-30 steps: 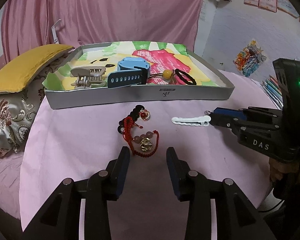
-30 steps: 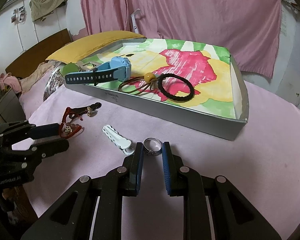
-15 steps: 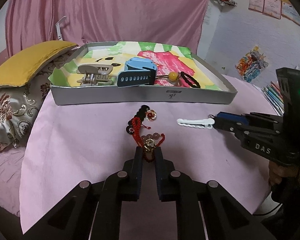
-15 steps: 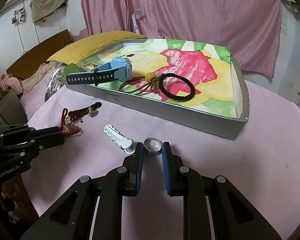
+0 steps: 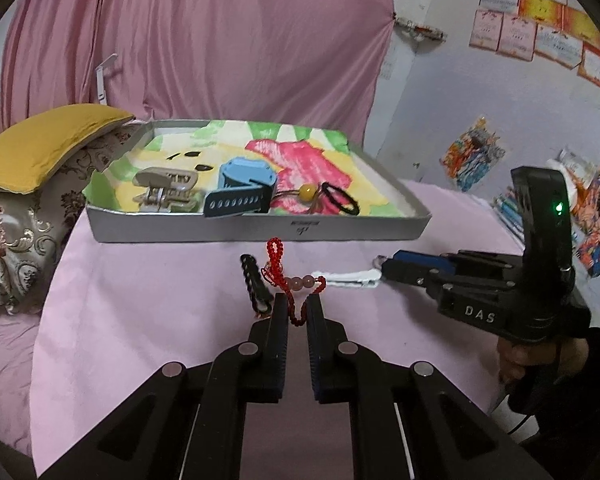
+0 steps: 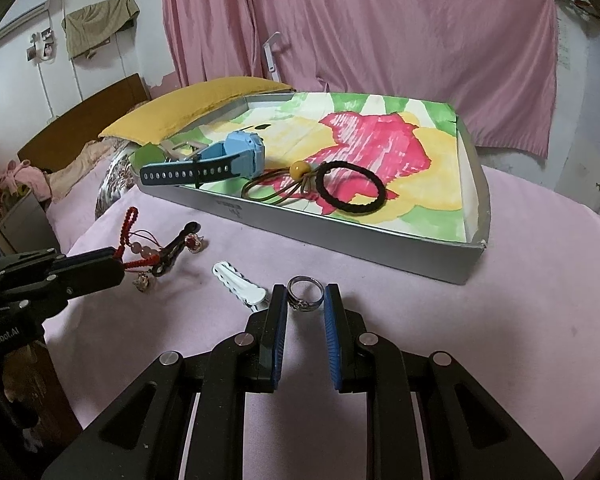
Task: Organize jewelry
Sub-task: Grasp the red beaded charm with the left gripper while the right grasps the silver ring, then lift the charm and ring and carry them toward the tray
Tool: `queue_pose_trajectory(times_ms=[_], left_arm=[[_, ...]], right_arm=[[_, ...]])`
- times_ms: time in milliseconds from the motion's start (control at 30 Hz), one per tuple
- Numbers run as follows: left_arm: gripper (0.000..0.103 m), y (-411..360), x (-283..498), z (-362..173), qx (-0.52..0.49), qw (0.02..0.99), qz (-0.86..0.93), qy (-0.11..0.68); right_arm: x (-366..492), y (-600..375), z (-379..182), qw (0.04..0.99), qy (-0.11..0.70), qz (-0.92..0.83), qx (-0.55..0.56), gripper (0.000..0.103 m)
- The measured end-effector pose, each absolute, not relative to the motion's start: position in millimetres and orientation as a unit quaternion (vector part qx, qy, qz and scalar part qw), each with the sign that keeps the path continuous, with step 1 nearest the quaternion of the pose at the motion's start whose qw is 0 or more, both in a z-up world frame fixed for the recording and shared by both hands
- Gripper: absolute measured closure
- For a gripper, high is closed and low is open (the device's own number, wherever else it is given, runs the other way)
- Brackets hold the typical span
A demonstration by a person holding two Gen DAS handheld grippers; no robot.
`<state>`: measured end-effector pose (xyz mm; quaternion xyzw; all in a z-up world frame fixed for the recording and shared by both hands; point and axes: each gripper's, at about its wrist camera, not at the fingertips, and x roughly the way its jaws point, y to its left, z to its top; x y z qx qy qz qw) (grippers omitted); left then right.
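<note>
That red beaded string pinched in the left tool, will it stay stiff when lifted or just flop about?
Probably flop: the red beaded string is cord and small beads, already draping in loops from the left gripper. Its gold charm hangs low and would likely swing. It looks light, so the pinch should hold.

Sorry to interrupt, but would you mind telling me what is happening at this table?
A person is sorting jewelry into the grey tray with two handheld grippers. The left gripper has just closed on the red beaded charm, part of it off the pink cloth. The right gripper grips a silver ring. A white hair clip lies loose between them.
</note>
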<state>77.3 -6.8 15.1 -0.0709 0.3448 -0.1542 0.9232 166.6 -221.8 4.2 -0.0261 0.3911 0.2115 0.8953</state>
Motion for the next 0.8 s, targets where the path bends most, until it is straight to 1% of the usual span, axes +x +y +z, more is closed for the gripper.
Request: queue_pose_trajectory(times_ms=[233, 333, 500, 600, 700, 800], left_arm=[[0.094, -11, 83, 0, -0.067, 0.913, -0.154, 0.372], [0.095, -12, 80, 1, -0.070, 0.915, -0.154, 0.366], [0.096, -13, 80, 16, -0.068, 0.929, -0.147, 0.333], [0.096, -16, 83, 30, -0.063, 0.943, -0.129, 0.301], [0.096, -19, 88, 42, -0.065, 0.954, -0.119, 0.267], [0.096, -21, 97, 53, -0.069, 0.962, -0.114, 0.238]], right_arm=[[166, -223, 5, 0.896, 0.389, 0.211, -0.024, 0.087], [165, -225, 6, 0.901, 0.380, 0.207, -0.020, 0.087], [155, -225, 17, 0.917, 0.343, 0.204, -0.019, 0.087], [148, -222, 32, 0.929, 0.307, 0.207, -0.019, 0.087], [141, -220, 50, 0.947, 0.253, 0.193, -0.036, 0.087], [140, -221, 68, 0.959, 0.211, 0.186, -0.027, 0.087]])
